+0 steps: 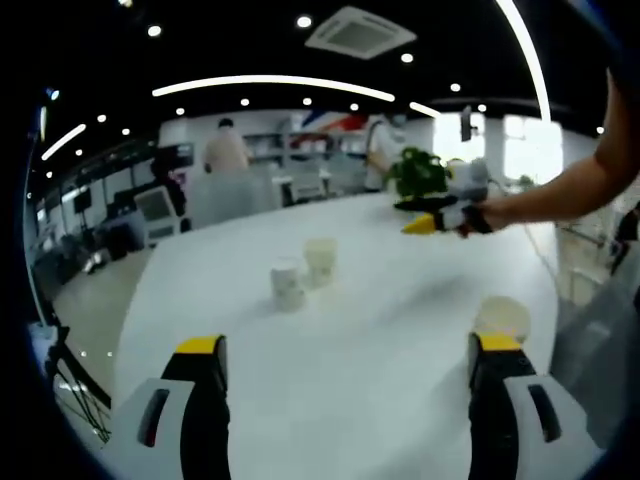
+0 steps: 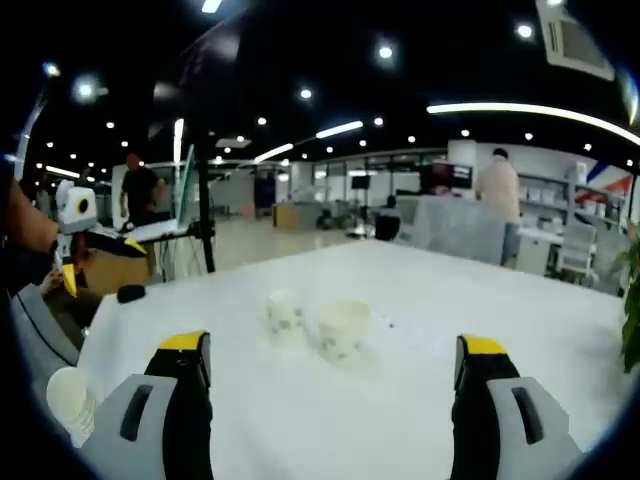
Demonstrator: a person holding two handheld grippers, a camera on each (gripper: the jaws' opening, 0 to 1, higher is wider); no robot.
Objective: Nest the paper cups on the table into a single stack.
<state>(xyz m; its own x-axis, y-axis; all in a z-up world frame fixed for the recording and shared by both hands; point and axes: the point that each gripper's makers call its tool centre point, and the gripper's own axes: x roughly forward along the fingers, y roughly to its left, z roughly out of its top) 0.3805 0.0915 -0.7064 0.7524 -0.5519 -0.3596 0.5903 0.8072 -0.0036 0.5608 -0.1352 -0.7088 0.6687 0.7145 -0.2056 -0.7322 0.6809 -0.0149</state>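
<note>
White and broad, the bench [image 1: 400, 330] sits in an open office with ceiling spotlights, and in the left gripper view the left gripper [image 1: 347, 362] has its fingers spread wide and empty, with two paper cups [image 1: 304, 270] standing just beside each other beyond them and a third cup [image 1: 502, 316] near the right finger. Farther right, the other gripper [image 1: 432, 222] is held in a person's hand above the bench. In the right gripper view, a cup stack [image 2: 72, 400] shows at the left edge, the two cups [image 2: 318, 322] stand mid-bench, and the right gripper [image 2: 330, 362] is wide open, holding nothing.

Both grippers' jaws wide apart, empty.
</note>
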